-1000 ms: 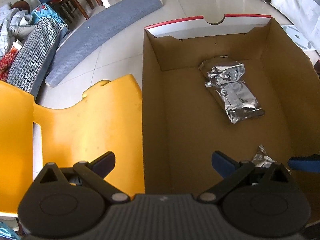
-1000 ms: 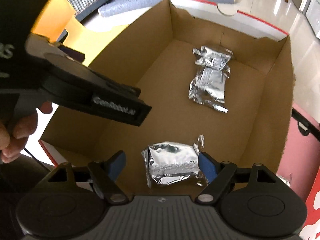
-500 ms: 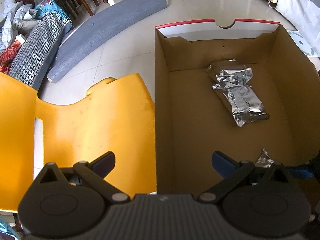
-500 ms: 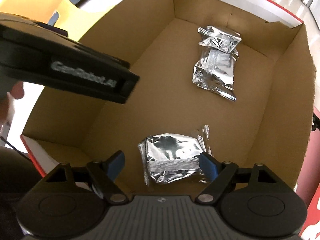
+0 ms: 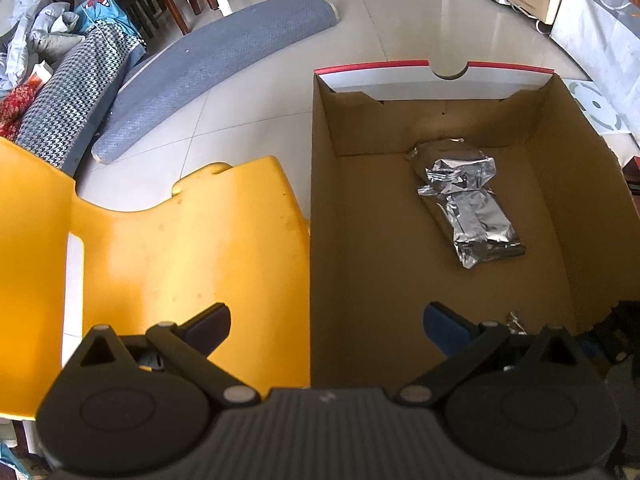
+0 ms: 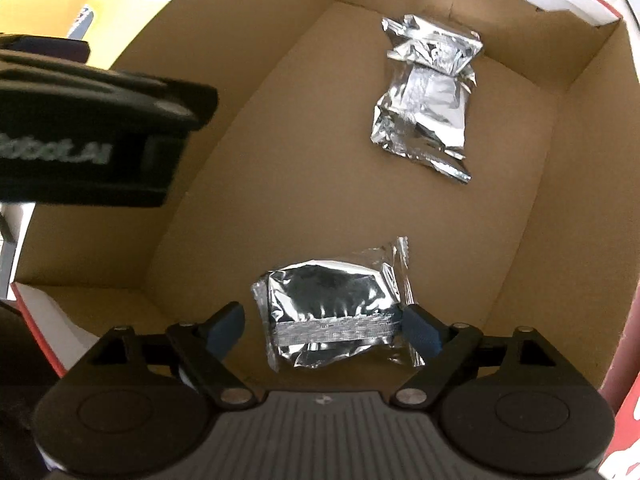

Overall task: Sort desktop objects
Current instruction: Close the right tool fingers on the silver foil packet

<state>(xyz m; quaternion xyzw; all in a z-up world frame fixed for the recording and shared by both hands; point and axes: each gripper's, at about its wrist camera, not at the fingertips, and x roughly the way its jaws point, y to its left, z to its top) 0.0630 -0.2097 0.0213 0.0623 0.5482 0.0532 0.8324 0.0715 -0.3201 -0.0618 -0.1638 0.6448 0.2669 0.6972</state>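
Cardboard walls ring the open box on all 4 sides, with a red-and-white flap along the far edge and bare brown floor through the middle. 2 foil packets lie inside. The crumpled far packet sits near the far wall, well apart from the near packet, with open floor between them and to the left. The right gripper is spread wide over the near packet: its right blue fingertip touches the packet's right edge, while the left one stands clear of it, so nothing is clamped. The left gripper is also wide open and holds nothing; it straddles the box's left wall, 1 tip above the yellow chair just beside the box, the other inside. From the right wrist view its black body overhangs the box's left side. Beyond lie pale floor tiles, a long grey cushion and a checked bundle.
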